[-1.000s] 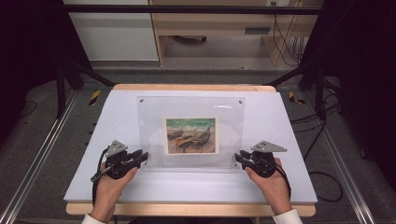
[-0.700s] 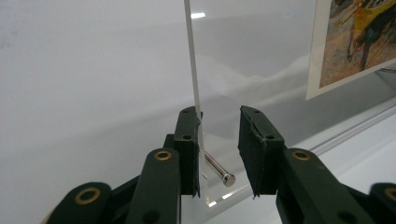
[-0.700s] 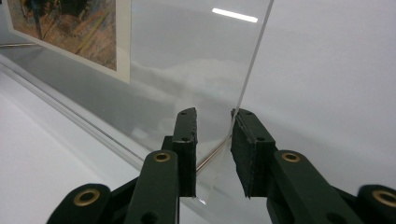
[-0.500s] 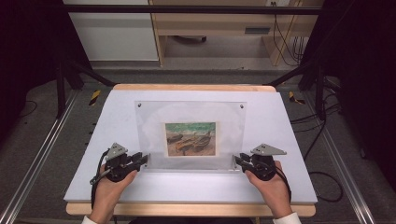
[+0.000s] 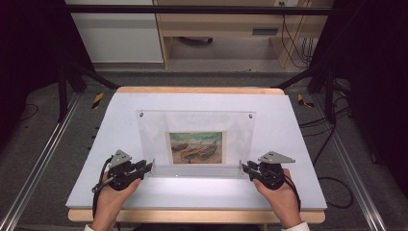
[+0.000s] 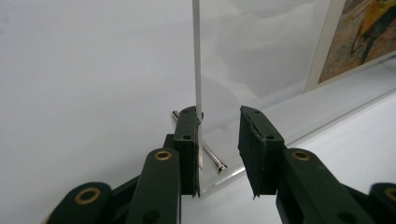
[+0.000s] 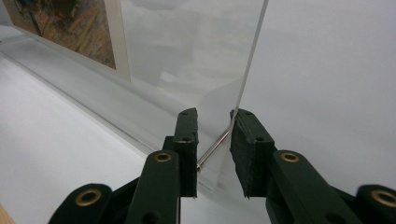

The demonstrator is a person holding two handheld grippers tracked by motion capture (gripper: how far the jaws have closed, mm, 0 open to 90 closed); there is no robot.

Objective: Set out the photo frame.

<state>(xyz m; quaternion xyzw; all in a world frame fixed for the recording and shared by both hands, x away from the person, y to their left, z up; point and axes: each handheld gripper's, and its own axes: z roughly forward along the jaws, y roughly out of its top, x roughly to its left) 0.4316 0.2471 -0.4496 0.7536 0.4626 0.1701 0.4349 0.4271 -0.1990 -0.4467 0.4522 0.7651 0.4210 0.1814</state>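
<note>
The acrylic frame [image 5: 195, 139] with its print [image 5: 196, 147] stands raised near the desk's [image 5: 298, 192] front edge, top leaning away. The left gripper [image 5: 148, 167] grasps its lower left corner and the right gripper [image 5: 245, 168] its lower right, each set of jaws closed around a metal standoff pin [image 6: 201, 148] and the frame edge. The lift looks done; setting it steady and letting go seem left.

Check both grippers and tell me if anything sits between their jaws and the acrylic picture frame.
Nothing visible does. The left gripper and the right gripper each straddle a lower corner of the acrylic picture frame, with only a metal standoff pin there, which belongs to it.
</note>
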